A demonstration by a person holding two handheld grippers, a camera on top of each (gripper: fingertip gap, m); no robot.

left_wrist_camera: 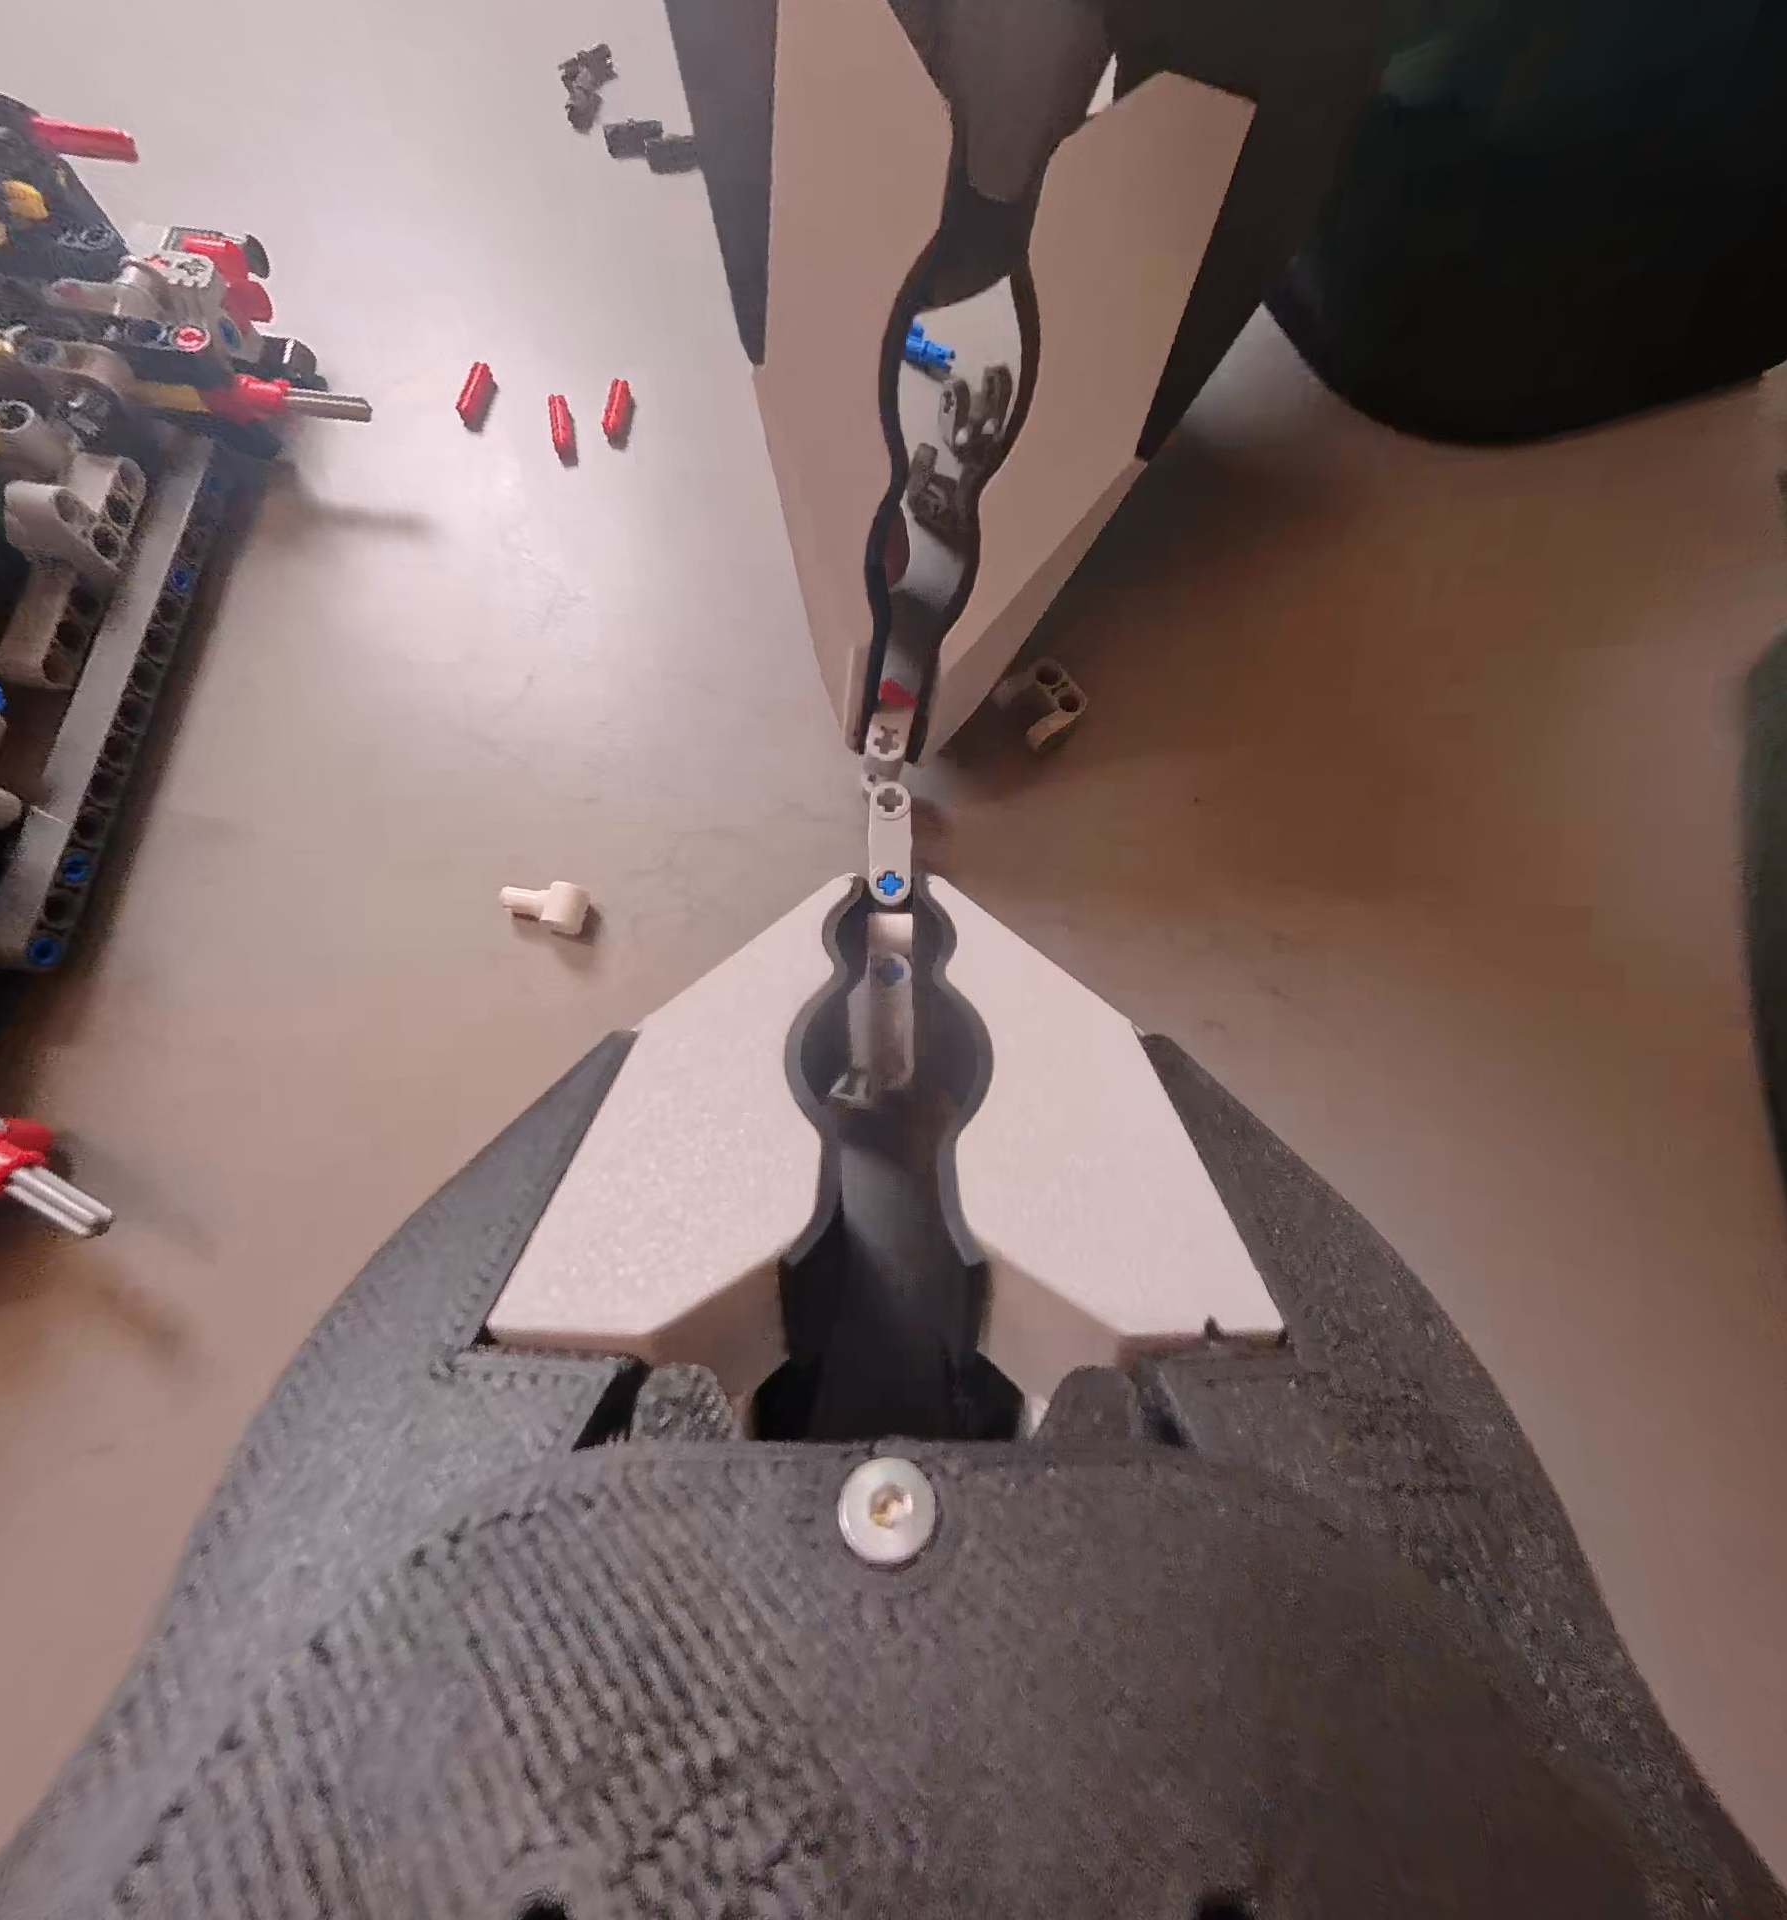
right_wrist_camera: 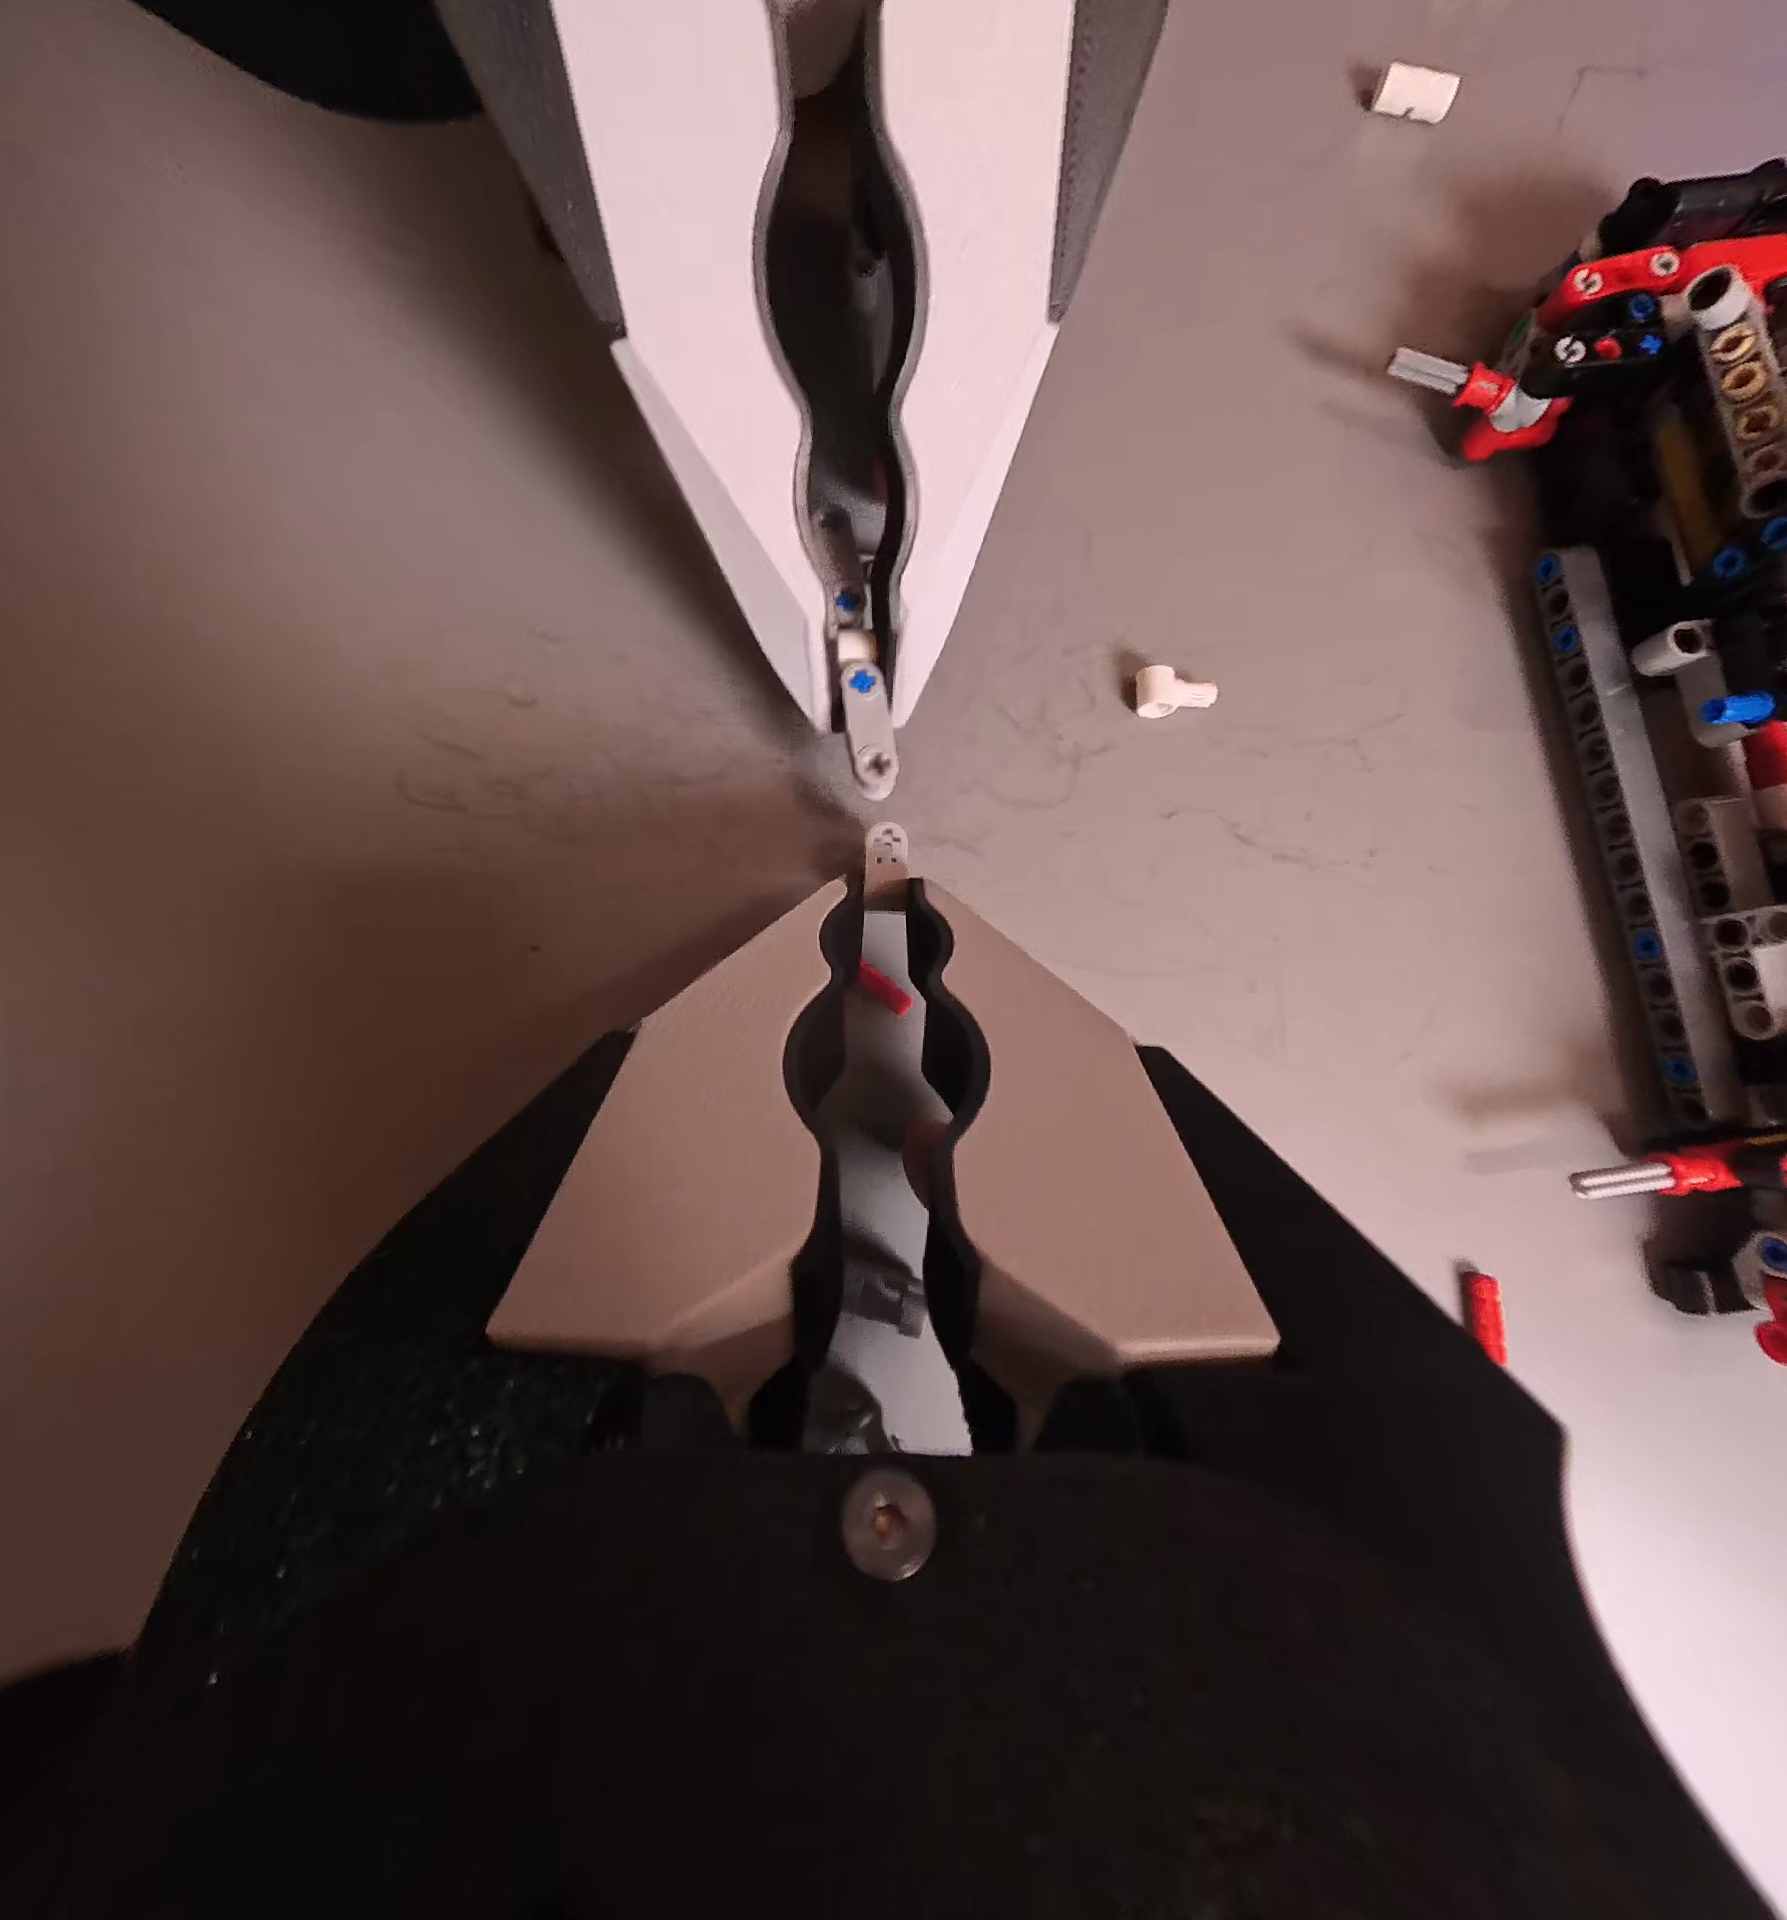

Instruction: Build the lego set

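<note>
Two grippers nose to nose over the counter (left_wrist_camera: 556, 644), tips almost meeting mid-frame in both views.

Left gripper (left_wrist_camera: 891, 891): jaws clamped on a small grey link (left_wrist_camera: 890, 844) with cross-shaped holes, blue pin in the near hole. Sticks straight out past the fingertips, far end free. More of the same little assembly tucked back in the channel between the jaws, a pale sleeve and a grey bit behind it. Same link from the right wrist view (right_wrist_camera: 870, 727), poking out of the left gripper (right_wrist_camera: 865, 717) and angled slightly toward the camera.

Right gripper (right_wrist_camera: 884, 883): jaws closed on a thin light grey piece (right_wrist_camera: 886, 847), only its rounded end with a cross hole showing past the tips. Red pin visible further back between the jaws. From the left wrist view, right gripper (left_wrist_camera: 889, 743) comes in from the top, same piece (left_wrist_camera: 887, 750) at its tip.

Two held parts end to end; from the left wrist view they look touching or overlapping, from the right wrist view a sliver of gap shows. Can't tell which for sure.

Half-built lego model (left_wrist_camera: 68, 436) off to the left in the left wrist view, right edge in the right wrist view (right_wrist_camera: 1720, 675), well apart from both grippers. Loose stuff on the counter: white connector (left_wrist_camera: 548, 902), three red pins (left_wrist_camera: 556, 410), dark pieces (left_wrist_camera: 619, 114) near the top.
</note>
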